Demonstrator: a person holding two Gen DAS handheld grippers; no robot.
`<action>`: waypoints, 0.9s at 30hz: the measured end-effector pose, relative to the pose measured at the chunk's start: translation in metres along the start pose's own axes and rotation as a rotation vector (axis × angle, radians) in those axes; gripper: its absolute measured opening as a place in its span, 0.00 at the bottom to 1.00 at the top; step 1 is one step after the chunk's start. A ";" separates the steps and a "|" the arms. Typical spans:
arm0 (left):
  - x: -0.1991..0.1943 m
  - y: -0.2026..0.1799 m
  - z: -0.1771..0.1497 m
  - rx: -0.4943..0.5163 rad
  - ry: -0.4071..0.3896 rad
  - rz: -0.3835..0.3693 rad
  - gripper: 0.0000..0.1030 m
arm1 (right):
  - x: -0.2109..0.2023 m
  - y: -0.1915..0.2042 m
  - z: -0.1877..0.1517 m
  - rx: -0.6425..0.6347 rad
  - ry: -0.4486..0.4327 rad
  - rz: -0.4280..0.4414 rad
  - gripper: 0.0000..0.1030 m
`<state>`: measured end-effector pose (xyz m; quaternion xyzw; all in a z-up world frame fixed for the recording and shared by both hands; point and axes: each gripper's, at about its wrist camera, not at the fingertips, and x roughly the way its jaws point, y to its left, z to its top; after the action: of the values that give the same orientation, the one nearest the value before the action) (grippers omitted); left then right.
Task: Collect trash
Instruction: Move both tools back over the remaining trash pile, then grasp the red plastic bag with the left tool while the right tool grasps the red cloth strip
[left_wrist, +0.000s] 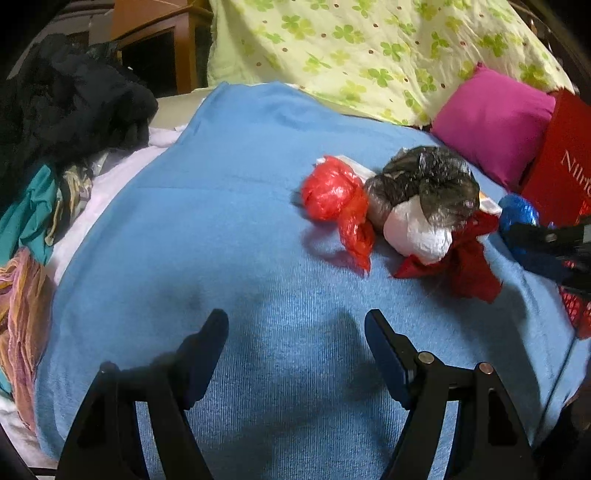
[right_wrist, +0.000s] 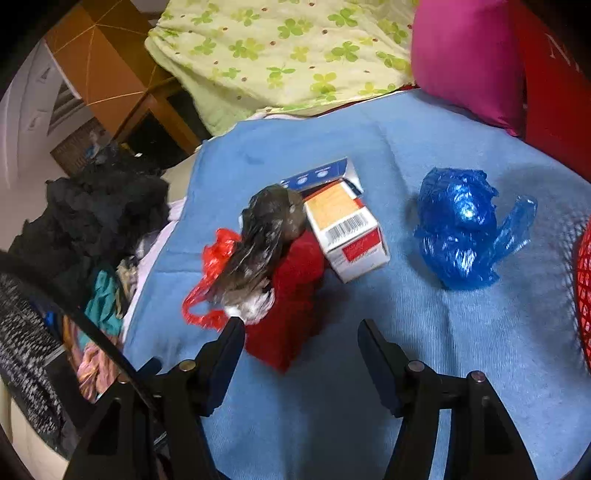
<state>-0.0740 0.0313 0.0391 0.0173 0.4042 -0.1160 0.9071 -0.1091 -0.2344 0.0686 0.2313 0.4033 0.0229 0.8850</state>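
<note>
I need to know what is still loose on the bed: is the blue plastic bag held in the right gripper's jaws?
No, the blue plastic bag lies free on the blue blanket, ahead of the empty jaws.

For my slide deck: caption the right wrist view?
Open right hand-held gripper nears bagged trash, box, blue bag.

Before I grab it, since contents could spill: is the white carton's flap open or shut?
Open: the carton's blue flap stands lifted at its far end. Contents cannot be seen.
</note>
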 end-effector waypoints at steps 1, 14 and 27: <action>0.001 0.002 0.003 -0.009 -0.003 -0.007 0.74 | 0.005 0.000 0.002 0.011 0.004 -0.011 0.64; 0.034 0.018 0.063 -0.153 -0.058 -0.091 0.74 | 0.063 0.002 0.006 0.047 0.108 -0.002 0.37; 0.000 0.017 0.058 -0.220 -0.090 -0.154 0.74 | 0.059 -0.010 -0.006 -0.049 0.115 0.016 0.27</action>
<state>-0.0278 0.0410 0.0765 -0.1185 0.3737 -0.1410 0.9091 -0.0752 -0.2280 0.0193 0.2112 0.4510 0.0532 0.8655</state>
